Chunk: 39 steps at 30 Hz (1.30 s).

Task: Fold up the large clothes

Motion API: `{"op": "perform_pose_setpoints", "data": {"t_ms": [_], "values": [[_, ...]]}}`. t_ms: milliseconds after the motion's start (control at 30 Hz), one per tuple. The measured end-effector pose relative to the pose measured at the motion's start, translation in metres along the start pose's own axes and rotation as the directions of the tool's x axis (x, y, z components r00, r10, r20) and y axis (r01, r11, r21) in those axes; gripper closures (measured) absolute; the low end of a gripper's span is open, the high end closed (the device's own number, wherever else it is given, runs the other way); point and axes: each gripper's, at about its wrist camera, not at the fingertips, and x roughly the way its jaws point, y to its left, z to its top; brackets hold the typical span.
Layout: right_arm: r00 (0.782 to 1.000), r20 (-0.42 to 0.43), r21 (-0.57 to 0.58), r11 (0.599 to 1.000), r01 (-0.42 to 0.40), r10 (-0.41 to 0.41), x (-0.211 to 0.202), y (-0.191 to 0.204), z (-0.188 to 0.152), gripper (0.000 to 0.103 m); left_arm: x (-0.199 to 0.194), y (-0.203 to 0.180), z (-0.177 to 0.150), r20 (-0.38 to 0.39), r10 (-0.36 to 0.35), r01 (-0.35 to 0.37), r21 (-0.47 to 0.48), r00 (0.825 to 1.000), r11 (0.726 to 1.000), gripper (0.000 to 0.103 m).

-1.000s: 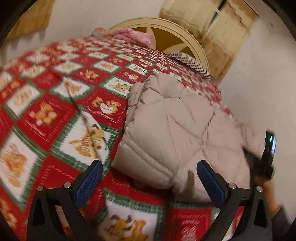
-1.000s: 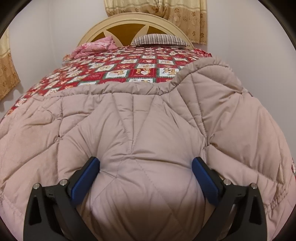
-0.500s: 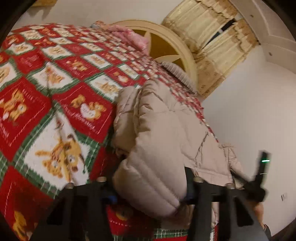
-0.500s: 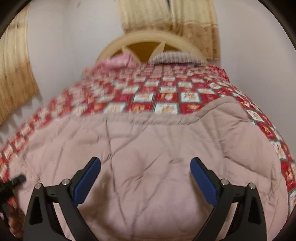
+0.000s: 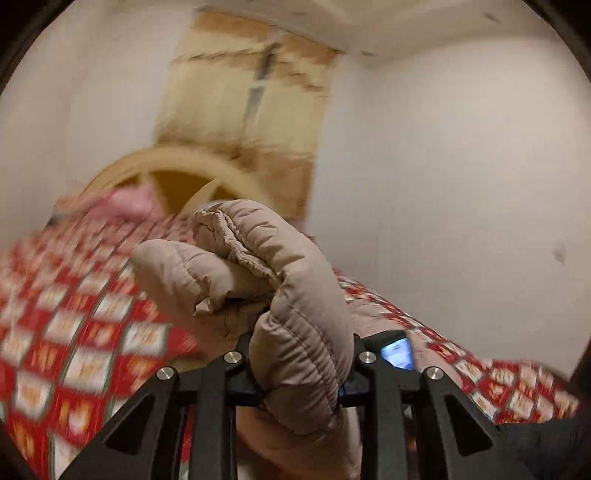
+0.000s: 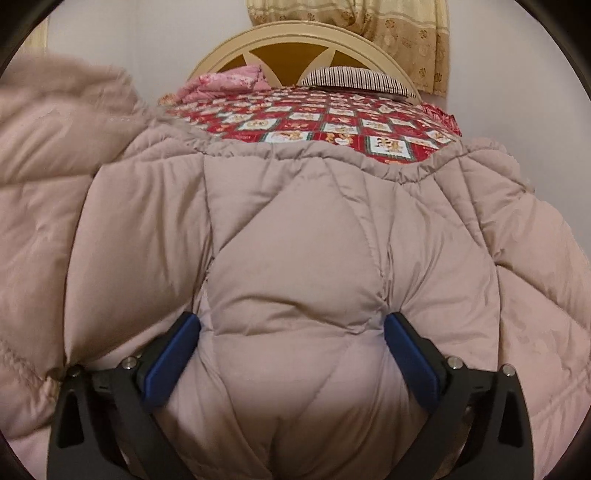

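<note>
A beige quilted puffer coat (image 6: 295, 236) lies across the near part of the bed. My left gripper (image 5: 299, 384) is shut on a thick fold of the coat (image 5: 295, 314) and holds it lifted above the bed. That lifted part shows blurred at the upper left of the right wrist view. My right gripper (image 6: 291, 354) is open, its blue pads (image 6: 171, 358) resting on the coat either side of a padded bulge.
The bed has a red patterned quilt (image 6: 332, 122), a round cream headboard (image 6: 303, 40), a pink bundle (image 6: 225, 83) and a striped pillow (image 6: 354, 75) at the far end. Curtains (image 6: 369, 33) hang behind. White walls close in at the right.
My left gripper closed on the coat's edge and lifted it up off the bed. My right gripper stayed open on the coat, pressing in closer.
</note>
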Motion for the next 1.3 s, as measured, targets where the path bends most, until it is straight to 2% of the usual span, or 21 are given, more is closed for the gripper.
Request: {"op": "perform_pose_setpoints", "data": {"t_ms": [133,267,367,433,500,567,600,633,667,733,833,900,933,967,1000,1033,1067,1133,1200,1267,1300], "values": [[0.993,0.036,0.090,0.989,-0.114,0.111,-0.009,-0.018,0.002,0.001,0.022,-0.066,0.009,-0.008,-0.076,0.076,0.191,0.997,0.979,0.077],[0.968,-0.022,0.148,0.958,-0.245,0.250,-0.038,-0.053,0.002,0.009,0.042,-0.122,-0.002,-0.060,-0.152,0.164,0.366,0.986,0.916,0.077],[0.952,-0.020,0.230,0.928,-0.293,0.305,-0.078,-0.108,-0.002,0.009,0.063,-0.144,-0.015,-0.103,-0.191,0.217,0.428,0.976,0.877,0.077],[0.964,-0.033,0.305,0.922,-0.241,0.263,-0.095,-0.143,0.002,0.009,0.082,-0.155,-0.025,-0.144,-0.216,0.258,0.437,0.966,0.862,0.077],[0.976,0.005,0.414,0.888,-0.199,0.217,-0.121,-0.187,0.007,0.009,0.097,-0.164,-0.035,-0.171,-0.228,0.282,0.449,0.959,0.848,0.077],[0.997,0.043,0.522,0.849,-0.079,0.067,-0.149,-0.229,0.012,0.008,0.111,-0.177,-0.050,-0.200,-0.221,0.293,0.495,0.954,0.818,0.077],[0.996,0.083,0.556,0.829,-0.063,0.020,-0.162,-0.243,0.015,0.008,0.118,-0.185,-0.061,-0.214,-0.216,0.299,0.534,0.953,0.791,0.077],[0.990,0.142,0.579,0.810,-0.091,0.010,-0.174,-0.253,0.017,0.008,0.122,-0.193,-0.070,-0.222,-0.209,0.300,0.562,0.952,0.771,0.077],[0.976,0.214,0.583,0.795,-0.167,0.049,-0.183,-0.259,0.023,0.008,0.125,-0.200,-0.078,-0.227,-0.201,0.299,0.587,0.953,0.752,0.077],[0.961,0.233,0.543,0.800,-0.254,0.147,-0.181,-0.252,0.037,0.008,0.133,-0.205,-0.092,-0.245,-0.193,0.307,0.626,0.950,0.717,0.077],[0.923,0.168,0.445,0.809,-0.384,0.346,-0.151,-0.211,0.060,0.009,0.143,-0.212,-0.101,-0.234,-0.167,0.283,0.663,0.958,0.693,0.077],[0.904,0.083,0.415,0.810,-0.414,0.419,-0.131,-0.186,0.063,0.011,0.146,-0.211,-0.101,-0.225,-0.157,0.269,0.670,0.962,0.692,0.077],[0.894,0.043,0.393,0.815,-0.425,0.446,-0.119,-0.174,0.066,0.018,0.146,-0.212,-0.101,-0.220,-0.148,0.260,0.674,0.964,0.691,0.077],[0.892,0.012,0.376,0.825,-0.422,0.451,-0.112,-0.166,0.066,0.030,0.145,-0.213,-0.101,-0.209,-0.133,0.241,0.680,0.969,0.692,0.073],[0.905,-0.037,0.361,0.850,-0.385,0.425,-0.103,-0.157,0.064,0.040,0.142,-0.216,-0.101,-0.198,-0.109,0.217,0.686,0.974,0.694,0.071],[0.919,-0.070,0.347,0.873,-0.342,0.388,-0.097,-0.155,0.063,0.073,0.140,-0.216,-0.101,-0.196,-0.095,0.206,0.688,0.976,0.696,0.069],[0.926,-0.082,0.337,0.884,-0.323,0.370,-0.093,-0.154,0.063,0.084,0.133,-0.214,-0.098,-0.193,-0.083,0.195,0.686,0.978,0.701,0.067],[0.931,-0.076,0.336,0.888,-0.313,0.357,-0.100,-0.157,0.061,0.090,0.115,-0.210,-0.093,-0.171,-0.085,0.180,0.685,0.982,0.706,0.056],[0.945,-0.066,0.322,0.903,-0.283,0.320,-0.108,-0.165,0.062,0.093,0.089,-0.204,-0.086,-0.117,-0.083,0.141,0.691,0.990,0.709,0.025],[0.956,-0.061,0.318,0.914,-0.252,0.285,-0.114,-0.179,0.061,0.095,0.066,-0.196,-0.079,-0.068,-0.104,0.122,0.680,0.992,0.723,0.014],[0.963,-0.062,0.312,0.922,-0.231,0.262,-0.117,-0.184,0.059,0.095,0.053,-0.187,-0.071,-0.052,-0.114,0.119,0.666,0.992,0.737,0.014]]}}
